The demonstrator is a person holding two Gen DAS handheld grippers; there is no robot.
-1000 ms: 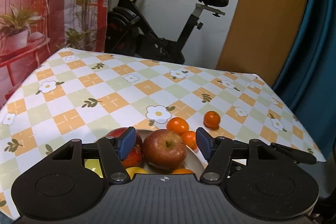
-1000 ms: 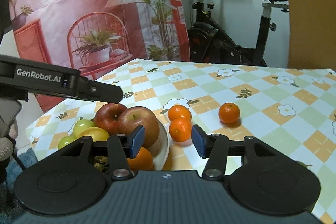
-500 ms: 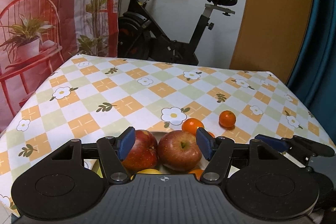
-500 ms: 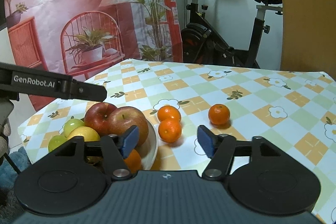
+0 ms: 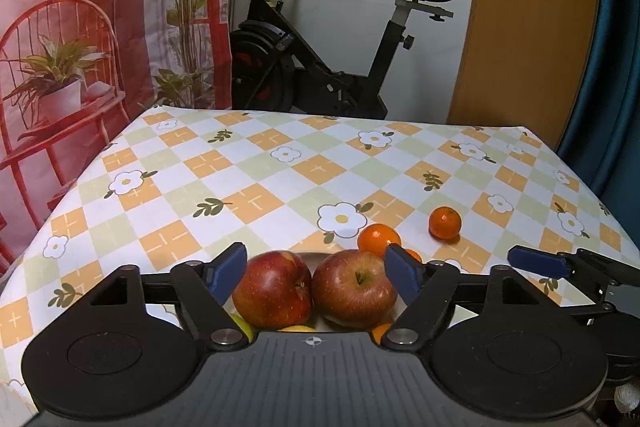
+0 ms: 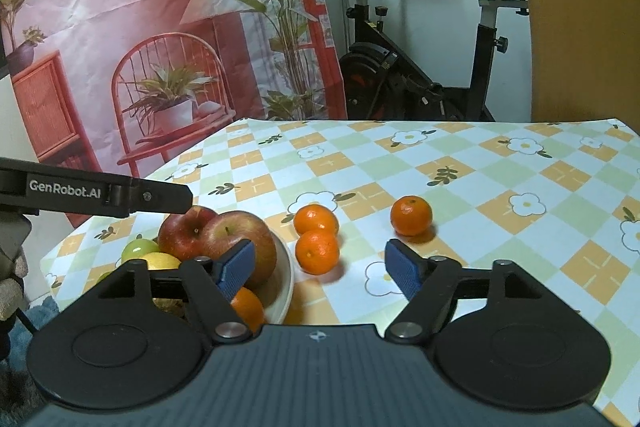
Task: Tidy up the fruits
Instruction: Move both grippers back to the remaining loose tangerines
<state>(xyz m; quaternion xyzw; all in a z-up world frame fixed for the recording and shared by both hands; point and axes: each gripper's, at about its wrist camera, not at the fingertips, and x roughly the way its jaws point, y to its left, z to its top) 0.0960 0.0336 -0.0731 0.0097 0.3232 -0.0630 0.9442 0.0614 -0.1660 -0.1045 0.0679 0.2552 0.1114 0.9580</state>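
Blue pads: your left gripper is spread wide and holds nothing; its pads frame two red apples heaped in the bowl
Right gripper: also spread and empty; its left pad overlaps the bowl's right side in view, its right pad hangs over bare cloth; from the left wrist view its blue tip shows low at the right
Bowl: white, at the near left part of the table, piled with the apples, a green fruit, a yellow fruit and an orange tucked against the wall
Loose tangerines: two touching each other just right of the bowl rim; a third apart, further right
Tablecloth: checked with flowers; wide bare room beyond the tangerines toward the far edge and on the right side
Edges: the bowl sits near the table's left edge, which drops off beside it; the far edge ends short of an exercise bike
Backdrop: red printed sheet hanging past the left edge
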